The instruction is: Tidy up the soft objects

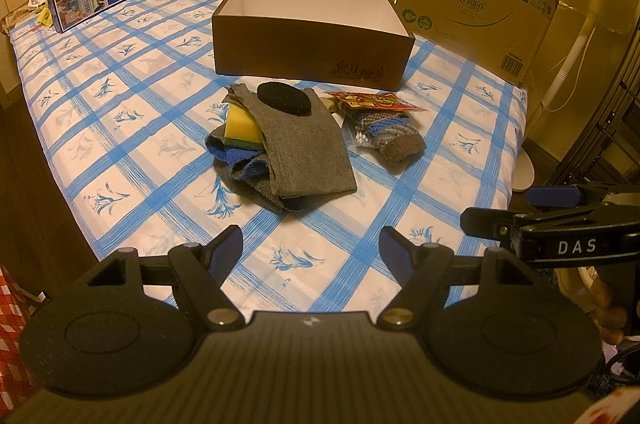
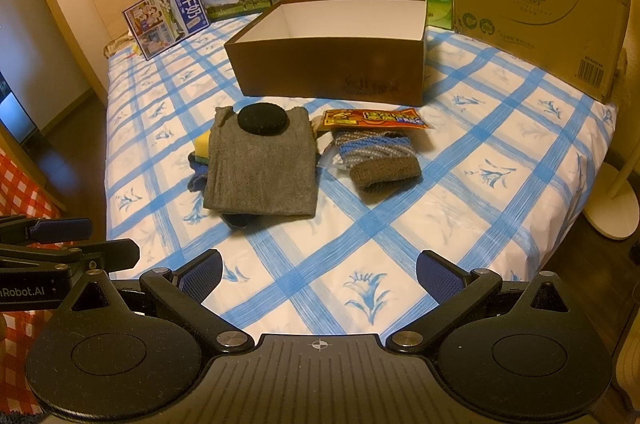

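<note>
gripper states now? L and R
Left gripper: open, holding nothing.
Right gripper: open, holding nothing.

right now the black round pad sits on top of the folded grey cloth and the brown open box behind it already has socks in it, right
Not quite: the brown open box is empty, as the right wrist view shows its bare white inside. The black round pad does sit on the folded grey cloth.

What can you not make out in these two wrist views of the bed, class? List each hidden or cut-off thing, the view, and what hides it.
- Brown box floor: both views, hidden by its near wall.
- Yellow sponge: mostly covered by the grey cloth, right view especially.
- Dark item under the cloth's near edge: too little showing.
- Right gripper in the left view: cut off by the edge.
</note>
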A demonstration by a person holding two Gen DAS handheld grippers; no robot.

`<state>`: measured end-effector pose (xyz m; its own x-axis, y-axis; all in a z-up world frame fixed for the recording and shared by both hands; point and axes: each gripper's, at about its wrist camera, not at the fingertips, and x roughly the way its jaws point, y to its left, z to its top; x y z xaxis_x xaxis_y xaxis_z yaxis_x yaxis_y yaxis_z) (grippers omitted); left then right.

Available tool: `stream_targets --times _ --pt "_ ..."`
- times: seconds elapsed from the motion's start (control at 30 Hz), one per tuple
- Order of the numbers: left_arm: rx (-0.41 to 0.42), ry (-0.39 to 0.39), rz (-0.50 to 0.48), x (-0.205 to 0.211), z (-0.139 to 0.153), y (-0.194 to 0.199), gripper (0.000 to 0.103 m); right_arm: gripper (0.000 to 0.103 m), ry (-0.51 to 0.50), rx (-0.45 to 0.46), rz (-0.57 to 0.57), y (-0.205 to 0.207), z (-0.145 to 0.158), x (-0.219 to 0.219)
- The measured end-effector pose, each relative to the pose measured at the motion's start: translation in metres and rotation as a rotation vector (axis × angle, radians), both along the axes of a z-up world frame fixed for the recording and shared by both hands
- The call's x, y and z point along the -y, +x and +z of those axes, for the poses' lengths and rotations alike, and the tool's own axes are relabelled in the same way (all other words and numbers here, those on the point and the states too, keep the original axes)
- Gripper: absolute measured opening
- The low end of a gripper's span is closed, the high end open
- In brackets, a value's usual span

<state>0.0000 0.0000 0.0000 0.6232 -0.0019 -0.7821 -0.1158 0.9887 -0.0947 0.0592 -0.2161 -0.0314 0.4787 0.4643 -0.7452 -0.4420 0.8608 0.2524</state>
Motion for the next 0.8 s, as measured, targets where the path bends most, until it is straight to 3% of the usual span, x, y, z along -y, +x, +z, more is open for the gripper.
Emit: stream_targets --times 0.8 --pt "-0.007 -0.003 0.0 -0.0001 -0.0026 0.0043 0.073 0.103 -0.001 -0.002 -0.001 0.0032 -0.0056 -0.0018"
